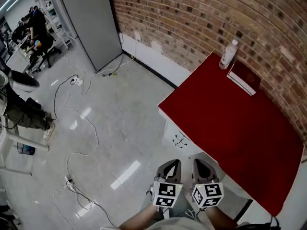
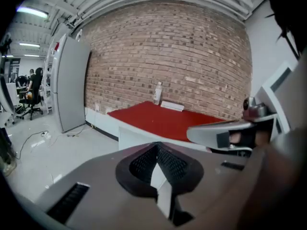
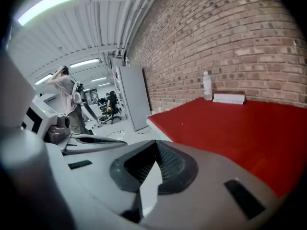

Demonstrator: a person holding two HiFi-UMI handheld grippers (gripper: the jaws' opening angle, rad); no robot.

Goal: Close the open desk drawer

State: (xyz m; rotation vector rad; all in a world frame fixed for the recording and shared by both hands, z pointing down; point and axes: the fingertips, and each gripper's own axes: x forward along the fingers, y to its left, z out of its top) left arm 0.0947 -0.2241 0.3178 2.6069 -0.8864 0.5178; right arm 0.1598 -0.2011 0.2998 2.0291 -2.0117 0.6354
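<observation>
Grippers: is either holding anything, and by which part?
Nothing is held; left gripper and right gripper are both shut on nothing, clear of the desk.

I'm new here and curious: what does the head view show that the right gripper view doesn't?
Only the head view: drawer handles, two marker cubes, the person's forearms. Only the right gripper view: ceiling lights, a standing person. Both: red desk top, bottle, flat white box, brick wall.
</observation>
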